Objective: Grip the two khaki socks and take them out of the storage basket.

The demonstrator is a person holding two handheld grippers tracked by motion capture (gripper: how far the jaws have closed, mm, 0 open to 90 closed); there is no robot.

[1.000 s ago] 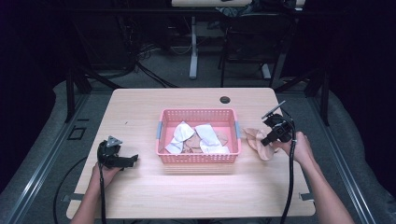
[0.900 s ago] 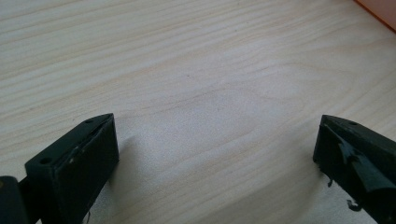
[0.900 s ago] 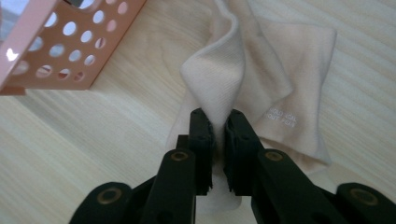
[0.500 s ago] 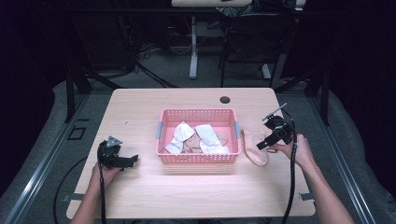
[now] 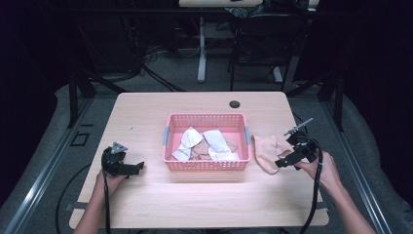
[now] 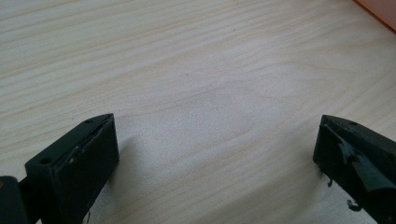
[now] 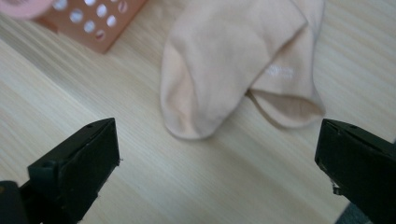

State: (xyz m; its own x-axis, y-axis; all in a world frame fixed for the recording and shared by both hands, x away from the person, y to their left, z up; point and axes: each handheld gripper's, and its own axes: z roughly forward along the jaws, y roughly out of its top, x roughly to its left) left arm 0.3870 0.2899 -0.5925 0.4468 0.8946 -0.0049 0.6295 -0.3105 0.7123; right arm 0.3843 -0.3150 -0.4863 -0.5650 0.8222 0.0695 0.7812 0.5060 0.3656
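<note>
A peach sock (image 5: 267, 151) lies folded on the table just right of the pink basket (image 5: 207, 164), and it spreads ahead of the jaws in the right gripper view (image 7: 238, 65). My right gripper (image 5: 281, 163) sits at the sock's right edge, open; its jaws have just been opening and nothing is between them (image 7: 217, 172). Several white and tan socks (image 5: 204, 144) lie inside the basket. My left gripper (image 5: 138, 168) rests open on bare wood at the table's left, its jaws wide apart (image 6: 215, 163).
A corner of the pink basket (image 7: 88, 21) shows at the upper left of the right gripper view. A black grommet (image 5: 234, 104) sits near the table's far edge. Cables trail from both grippers off the near edge. Chairs and desk legs stand beyond the table.
The right gripper let go of the peach sock, which now lies flat on the table. That gripper drew back toward the near right. The left gripper stayed put.
</note>
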